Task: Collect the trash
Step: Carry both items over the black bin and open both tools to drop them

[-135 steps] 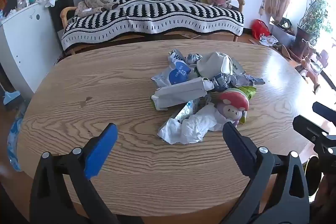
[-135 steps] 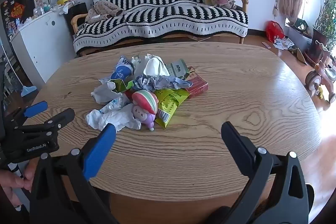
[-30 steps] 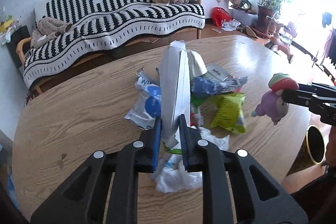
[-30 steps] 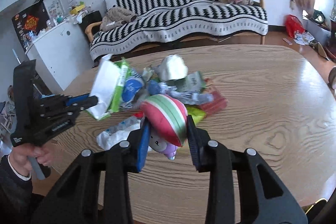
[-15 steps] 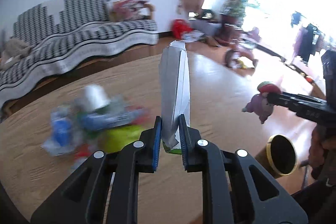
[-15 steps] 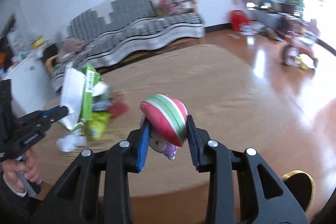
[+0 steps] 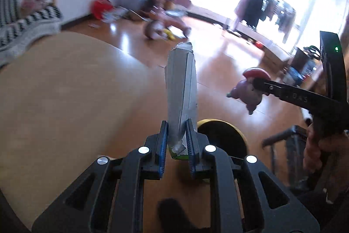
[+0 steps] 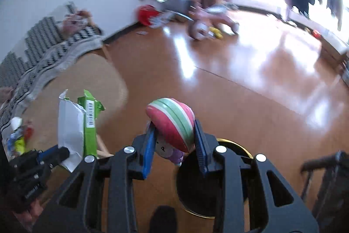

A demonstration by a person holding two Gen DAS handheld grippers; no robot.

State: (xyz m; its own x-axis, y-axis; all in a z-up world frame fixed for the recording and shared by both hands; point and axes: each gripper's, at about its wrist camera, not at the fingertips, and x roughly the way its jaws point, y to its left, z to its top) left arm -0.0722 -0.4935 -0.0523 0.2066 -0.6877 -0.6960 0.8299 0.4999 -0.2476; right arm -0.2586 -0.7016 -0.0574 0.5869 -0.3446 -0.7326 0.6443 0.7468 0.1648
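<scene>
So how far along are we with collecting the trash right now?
Nothing shows as binned yet. In hand: the left gripper is shut on a torn silver and green wrapper, and the right gripper is shut on a mushroom-capped toy figure, both near the gold-rimmed bin on the floor. Left to do: drop both, then fetch the rest of the trash pile on the table.

Bin (image 8: 237,149): mostly hidden beneath the right fingers (image 8: 199,145).
Far room: motion-blurred.
Wrapper (image 7: 181,93): lower end hidden between the left fingers (image 7: 163,145).
</scene>
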